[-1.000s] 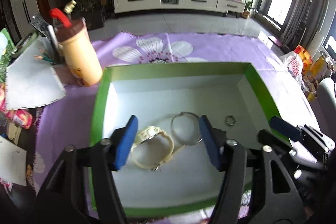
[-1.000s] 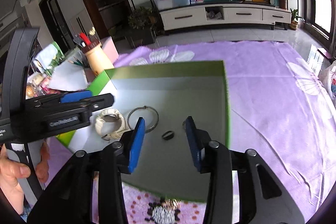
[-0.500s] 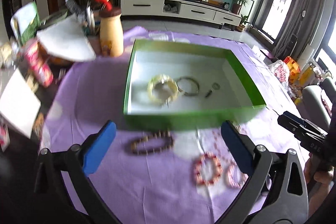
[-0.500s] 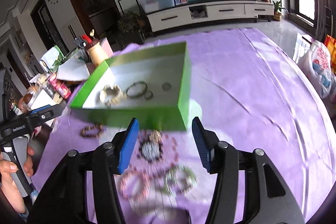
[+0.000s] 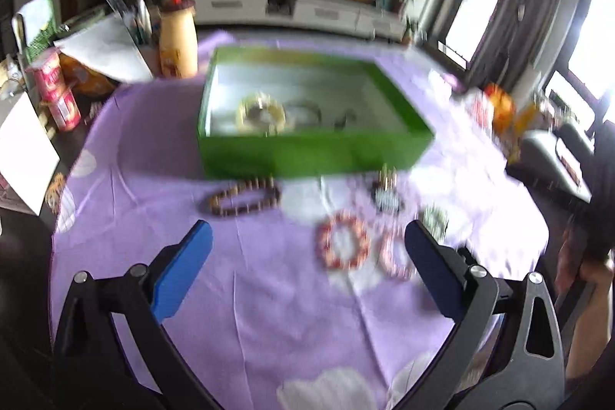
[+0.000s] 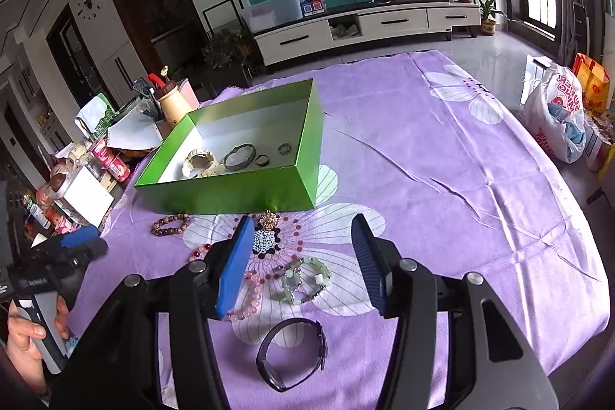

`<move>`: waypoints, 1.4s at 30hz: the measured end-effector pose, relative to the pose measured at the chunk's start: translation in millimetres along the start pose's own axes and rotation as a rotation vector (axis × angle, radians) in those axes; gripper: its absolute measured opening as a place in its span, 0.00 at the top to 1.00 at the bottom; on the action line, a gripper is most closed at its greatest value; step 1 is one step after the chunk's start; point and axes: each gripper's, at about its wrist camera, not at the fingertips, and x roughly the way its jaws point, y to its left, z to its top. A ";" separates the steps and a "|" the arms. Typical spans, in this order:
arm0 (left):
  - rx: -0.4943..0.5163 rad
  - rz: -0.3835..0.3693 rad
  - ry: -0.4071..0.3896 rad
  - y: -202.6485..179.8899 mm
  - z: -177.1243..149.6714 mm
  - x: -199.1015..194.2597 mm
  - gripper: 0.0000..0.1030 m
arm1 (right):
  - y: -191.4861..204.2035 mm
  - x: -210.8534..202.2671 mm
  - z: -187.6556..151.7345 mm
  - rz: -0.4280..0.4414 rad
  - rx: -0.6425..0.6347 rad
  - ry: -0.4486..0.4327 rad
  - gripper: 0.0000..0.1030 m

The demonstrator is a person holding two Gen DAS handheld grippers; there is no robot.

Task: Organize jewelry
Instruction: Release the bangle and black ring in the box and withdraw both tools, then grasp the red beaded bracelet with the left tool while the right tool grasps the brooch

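A green box (image 6: 246, 193) (image 5: 315, 150) on the purple cloth holds a cream watch (image 6: 200, 162), a metal bangle (image 6: 240, 156) and two rings (image 6: 284, 148). In front of it lie a brown bead bracelet (image 6: 171, 223) (image 5: 240, 200), a red bead bracelet (image 5: 342, 244), a pink bead bracelet (image 6: 250, 294), a green jade bracelet (image 6: 305, 279), a beaded brooch (image 6: 265, 237) and a black watch (image 6: 292, 352). My left gripper (image 5: 307, 268) is open and empty above the cloth. My right gripper (image 6: 303, 264) is open and empty above the jade bracelet.
A yellow bottle with a red cap (image 5: 177, 41) (image 6: 173, 104), papers and cans (image 5: 57, 91) crowd the table's left side. Plastic bags (image 6: 557, 118) stand on the floor at the right. The left wrist view is blurred.
Both grippers have pulled back out of the green box toward me and opened wider. The loose bracelets in front of the box have come into view.
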 end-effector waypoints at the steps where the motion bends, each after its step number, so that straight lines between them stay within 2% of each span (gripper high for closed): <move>1: -0.006 -0.003 0.016 0.9 -3.4 0.8 0.02 | 0.8 -1.9 -2.7 -0.002 -0.005 0.000 0.48; 4: -0.052 -0.025 0.039 3.0 -14.2 4.1 0.02 | 4.3 -1.6 -9.8 0.003 -0.015 0.014 0.48; 10: -0.061 0.009 0.096 -7.0 -34.7 22.8 0.04 | 11.8 8.2 -27.7 0.023 -0.029 0.062 0.48; 12: -0.071 0.017 0.111 -8.3 -34.3 31.7 0.15 | 14.3 10.9 -31.6 0.033 -0.032 0.069 0.48; 17: -0.083 0.033 0.149 -12.2 -30.6 59.1 0.28 | 20.4 14.2 -36.8 0.046 -0.050 0.072 0.48; 21: -0.060 0.058 0.165 -18.8 -28.9 76.5 0.46 | 19.2 15.2 -38.0 0.048 -0.056 0.068 0.48; 25: -0.029 0.088 0.181 -23.7 -26.3 93.1 0.55 | 14.4 18.8 -38.1 0.053 -0.043 0.071 0.48; 27: 0.017 0.117 0.172 -28.9 -23.9 97.9 0.63 | 12.7 21.1 -38.1 0.056 -0.039 0.073 0.48; 31: 0.117 0.160 0.167 -40.0 -20.9 105.7 0.73 | 12.3 26.9 -36.3 0.061 -0.042 0.076 0.48; 34: 0.140 0.118 0.169 -39.9 -19.2 106.8 0.88 | 13.8 34.1 -33.2 0.068 -0.042 0.084 0.48; 36: 0.114 0.087 0.171 -34.5 -16.9 106.3 0.93 | 16.4 39.6 -30.7 0.071 -0.046 0.091 0.48; 38: 0.053 0.036 0.167 -22.2 -13.8 101.7 0.93 | 20.6 46.6 -27.1 0.079 -0.055 0.105 0.48; 42: 0.020 0.005 0.107 -10.1 -6.2 81.7 0.93 | 29.7 63.7 -16.7 0.089 -0.063 0.133 0.48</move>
